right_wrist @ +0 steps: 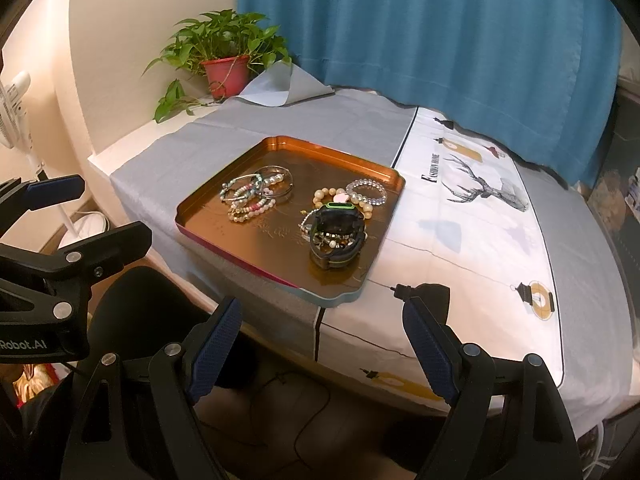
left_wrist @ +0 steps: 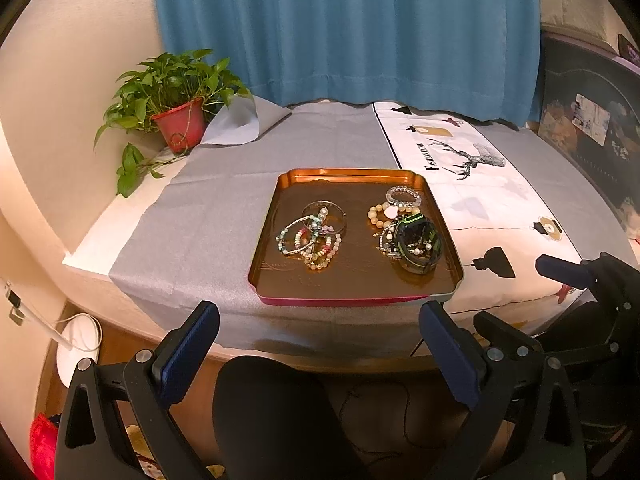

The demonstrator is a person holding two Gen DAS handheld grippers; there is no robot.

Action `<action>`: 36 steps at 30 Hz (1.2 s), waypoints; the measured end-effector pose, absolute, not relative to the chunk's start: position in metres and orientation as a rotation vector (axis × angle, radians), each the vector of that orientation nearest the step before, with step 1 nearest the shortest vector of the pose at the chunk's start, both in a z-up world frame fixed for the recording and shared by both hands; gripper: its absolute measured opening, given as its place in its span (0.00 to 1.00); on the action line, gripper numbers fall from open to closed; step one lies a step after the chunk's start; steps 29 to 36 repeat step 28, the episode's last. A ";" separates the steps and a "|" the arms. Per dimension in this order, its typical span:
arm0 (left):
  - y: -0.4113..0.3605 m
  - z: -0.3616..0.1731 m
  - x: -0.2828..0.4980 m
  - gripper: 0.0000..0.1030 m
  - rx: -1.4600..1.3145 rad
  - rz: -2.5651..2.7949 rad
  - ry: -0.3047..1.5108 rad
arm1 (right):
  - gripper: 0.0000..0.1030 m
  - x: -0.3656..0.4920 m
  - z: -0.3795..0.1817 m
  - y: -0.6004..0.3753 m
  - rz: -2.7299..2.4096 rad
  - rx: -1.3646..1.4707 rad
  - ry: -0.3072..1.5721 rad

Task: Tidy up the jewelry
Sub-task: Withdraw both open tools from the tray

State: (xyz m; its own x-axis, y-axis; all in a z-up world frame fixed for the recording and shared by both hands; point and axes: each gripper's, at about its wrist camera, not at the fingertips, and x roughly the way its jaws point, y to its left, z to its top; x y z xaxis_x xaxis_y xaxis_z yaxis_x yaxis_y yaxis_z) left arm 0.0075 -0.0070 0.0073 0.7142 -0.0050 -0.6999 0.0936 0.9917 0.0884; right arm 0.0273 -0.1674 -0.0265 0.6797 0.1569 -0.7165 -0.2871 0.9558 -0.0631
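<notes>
A tray (left_wrist: 276,216) is sitting on the table (left_wrist: 208,216) near its front edge, holding a pile of bracelets (left_wrist: 310,236) at 9 o'clock and, well apart at 3 o'clock, a watch (left_wrist: 418,246) lying among more beaded bracelets (left_wrist: 394,204). A printed cloth (left_wrist: 480,200) is lying at the tray's 3 o'clock, its edge running under the tray's side. A potted plant (left_wrist: 176,96) is standing at 10 o'clock at the table's back corner, and a curtain (left_wrist: 344,28) is hanging behind at 12 o'clock.
</notes>
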 end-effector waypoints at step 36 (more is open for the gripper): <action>-0.006 0.005 0.005 0.97 0.142 -0.041 0.774 | 0.81 0.027 -0.026 -0.165 0.252 -0.178 0.786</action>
